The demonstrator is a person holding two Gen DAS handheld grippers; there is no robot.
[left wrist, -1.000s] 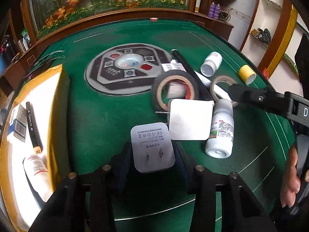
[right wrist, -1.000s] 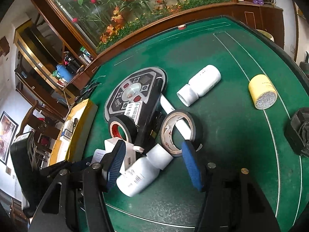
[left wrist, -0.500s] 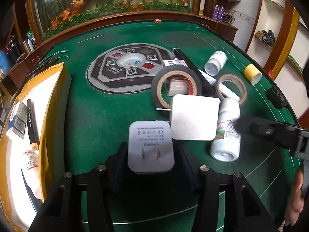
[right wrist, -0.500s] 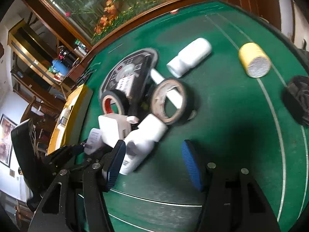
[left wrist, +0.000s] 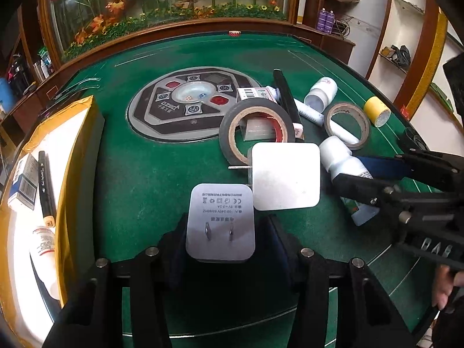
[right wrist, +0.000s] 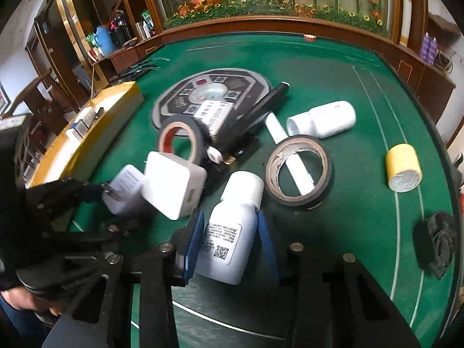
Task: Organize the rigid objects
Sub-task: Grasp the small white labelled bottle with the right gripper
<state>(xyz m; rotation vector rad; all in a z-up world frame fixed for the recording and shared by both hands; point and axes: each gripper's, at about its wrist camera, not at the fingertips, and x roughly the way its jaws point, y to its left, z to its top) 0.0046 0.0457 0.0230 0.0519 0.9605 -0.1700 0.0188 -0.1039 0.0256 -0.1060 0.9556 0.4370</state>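
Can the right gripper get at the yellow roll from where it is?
Probably not yet: the right gripper is closing around the white bottle. The yellow roll lies alone on open felt, so the way looks free afterward.

green felt table (left wrist: 145, 174), white bottle (right wrist: 232, 232), black tape rolls (left wrist: 255, 116), yellow roll (left wrist: 377, 113)

1. The left black two-finger gripper (left wrist: 221, 233) is pointing steeply downward, its jaws clamping a white plug adapter (left wrist: 220, 221).
2. The right black gripper with blue pads (right wrist: 229, 239) is closing, a white plastic bottle (right wrist: 232, 232) lying between its jaws.
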